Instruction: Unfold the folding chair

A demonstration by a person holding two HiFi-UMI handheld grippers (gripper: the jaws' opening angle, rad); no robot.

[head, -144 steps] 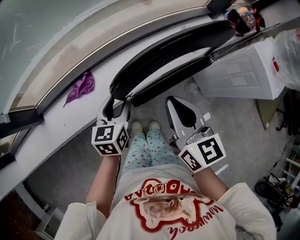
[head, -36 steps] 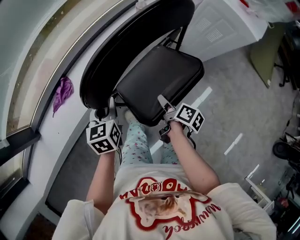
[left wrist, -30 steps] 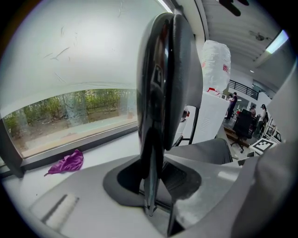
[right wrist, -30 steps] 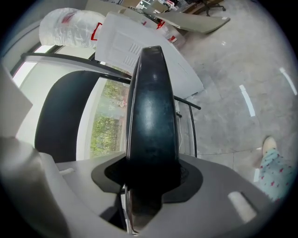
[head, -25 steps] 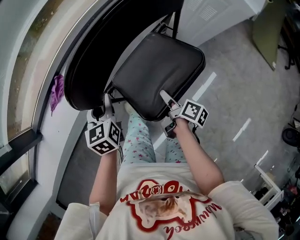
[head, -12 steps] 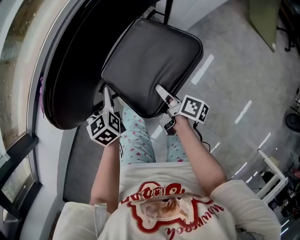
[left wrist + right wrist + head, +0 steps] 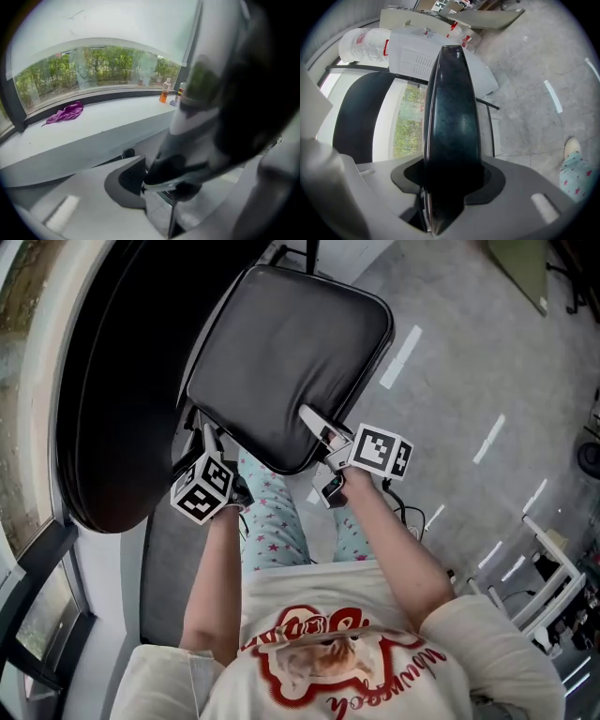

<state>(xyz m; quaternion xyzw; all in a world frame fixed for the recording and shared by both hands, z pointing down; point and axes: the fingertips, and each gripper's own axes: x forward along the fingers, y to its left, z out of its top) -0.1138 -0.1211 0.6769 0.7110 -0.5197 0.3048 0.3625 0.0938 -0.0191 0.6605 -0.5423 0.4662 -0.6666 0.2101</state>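
Note:
The folding chair is black, with a padded seat (image 7: 286, 352) swung out from its broad backrest (image 7: 122, 381). My right gripper (image 7: 312, 420) is shut on the seat's near edge. In the right gripper view the seat (image 7: 452, 122) runs edge-on between the jaws. My left gripper (image 7: 208, 437) is at the chair's left side, where seat and backrest meet. In the left gripper view a blurred grey and black part of the chair (image 7: 206, 117) fills the space against the dark pad (image 7: 129, 178), so that gripper is shut on it.
The windowsill holds a purple cloth (image 7: 65, 112) and small bottles (image 7: 165, 90). A white appliance (image 7: 436, 56) and a plastic bag (image 7: 361, 44) stand behind the chair. White tape marks (image 7: 403, 357) cross the grey floor. The person's legs (image 7: 281, 531) are under the seat, with a white rack (image 7: 553, 568) to the right.
The chair was folded flat against the sill. Its seat has since swung away from the backrest. Over the last second it opened wider, with both grippers keeping their hold.

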